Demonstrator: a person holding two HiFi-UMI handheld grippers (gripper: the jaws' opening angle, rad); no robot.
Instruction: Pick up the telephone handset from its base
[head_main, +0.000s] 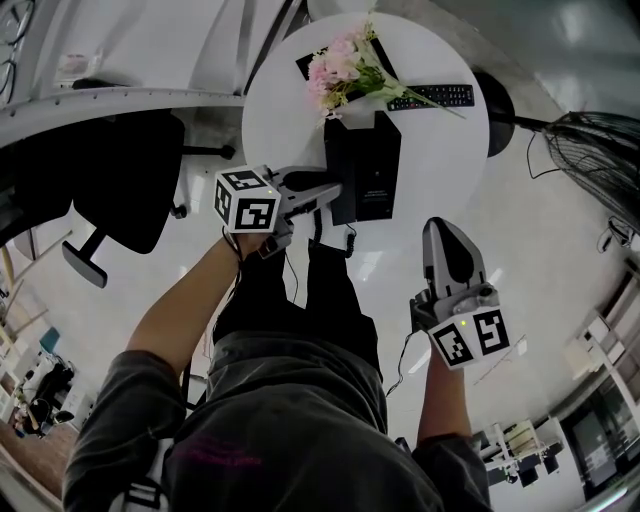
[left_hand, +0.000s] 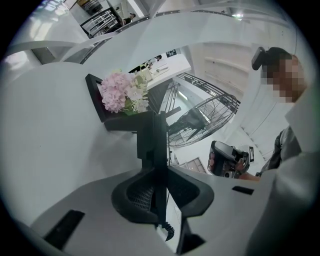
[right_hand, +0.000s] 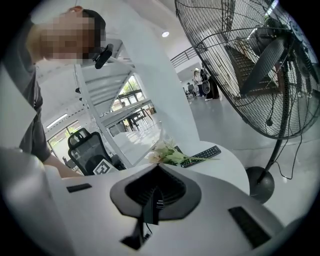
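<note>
A black telephone base stands at the near edge of the round white table. Its handset lies along the base's left side. My left gripper reaches in from the left and is shut on the handset's near end. In the left gripper view the handset runs as a narrow black bar between the jaws of the left gripper, and its coiled cord hangs below. My right gripper hovers off the table to the right, shut and holding nothing; it points at the table from a distance.
Pink and white flowers and a black remote lie on the far part of the table. A black office chair stands to the left. A large floor fan stands to the right, with its round foot beside the table.
</note>
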